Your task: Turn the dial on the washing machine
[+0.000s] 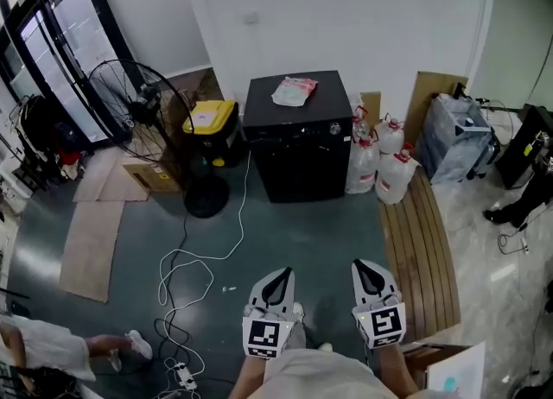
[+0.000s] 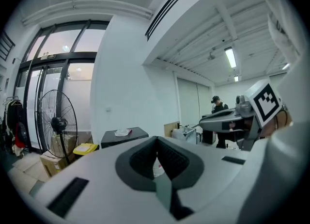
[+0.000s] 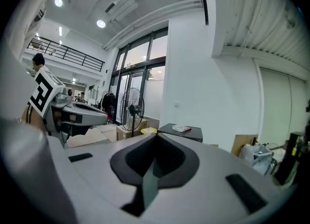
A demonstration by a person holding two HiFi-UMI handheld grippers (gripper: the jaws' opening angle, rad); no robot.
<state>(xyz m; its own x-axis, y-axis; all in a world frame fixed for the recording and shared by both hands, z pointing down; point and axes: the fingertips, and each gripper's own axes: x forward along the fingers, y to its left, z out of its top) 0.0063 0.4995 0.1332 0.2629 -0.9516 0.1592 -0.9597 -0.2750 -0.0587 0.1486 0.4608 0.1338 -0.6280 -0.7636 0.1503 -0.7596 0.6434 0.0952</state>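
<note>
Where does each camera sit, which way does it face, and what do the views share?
Head view: on the person's head, facing steeply down toward the washing machine; left gripper and right gripper show at the bottom.
Left gripper view: on the left gripper, facing about level over its shut jaws; the right gripper shows at right.
Right gripper view: on the right gripper, likewise; the left gripper shows at left.
Shared: all three show the washing machine.

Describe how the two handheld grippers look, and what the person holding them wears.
The left gripper and right gripper match: pale grey wedge-shaped shells, dark pads tapering to a point, a white cube with black square markers behind each. The person wears a light top.
</note>
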